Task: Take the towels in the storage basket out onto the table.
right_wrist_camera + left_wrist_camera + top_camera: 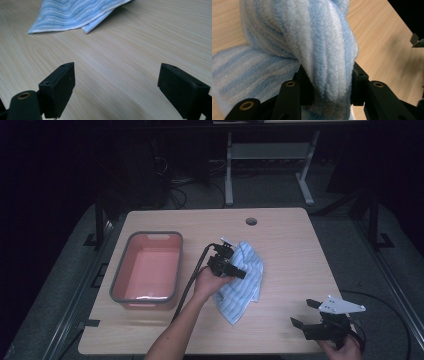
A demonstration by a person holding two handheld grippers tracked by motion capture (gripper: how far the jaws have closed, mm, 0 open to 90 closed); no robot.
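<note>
A blue-and-white striped towel (246, 282) lies crumpled in the middle of the wooden table (292, 245). My left gripper (241, 273) sits over its left part, pointing right. In the left gripper view a thick fold of the towel (312, 37) runs up between the jaws of the left gripper (329, 85), and both pads press against it. My right gripper (302, 312) is held near the table's front right corner, open with nothing between its jaws. The right gripper view has the right gripper (116, 82) over bare wood, with the towel's near edge (75, 12) farther off.
A pink basin with a grey rim (145, 236) stands on the left part of the table. A round cable hole (251, 221) is near the far edge. Beyond the table stand desk legs (229, 170) on a dark floor.
</note>
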